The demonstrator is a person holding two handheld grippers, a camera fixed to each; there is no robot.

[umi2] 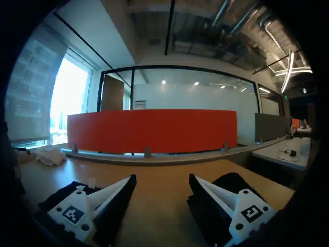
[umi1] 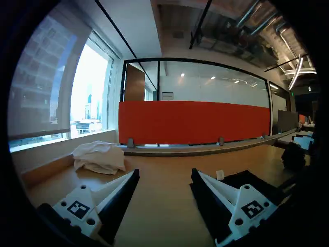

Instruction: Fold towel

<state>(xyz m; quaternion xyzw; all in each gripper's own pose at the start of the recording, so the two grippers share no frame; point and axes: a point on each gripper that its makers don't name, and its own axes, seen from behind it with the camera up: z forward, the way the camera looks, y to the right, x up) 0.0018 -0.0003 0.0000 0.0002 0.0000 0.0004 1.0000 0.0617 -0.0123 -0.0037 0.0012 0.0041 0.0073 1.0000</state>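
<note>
On the desk (umi1: 164, 206) lies a white towel (umi1: 98, 157) (crumpled, it seems).

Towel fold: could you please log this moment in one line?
left tongs open | right tongs open | white towel crumpled, ungrasped | black cloth nearby

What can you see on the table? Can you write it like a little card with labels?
left gripper: open, holding nothing
right gripper: open, holding nothing
white towel: crumpled heap, far side of the table, near the window
black cloth: lying on the table, close by the grippers
table: light wood
orange divider: stands along the table's far edge
folding: not started; the white towel is unfolded
</note>
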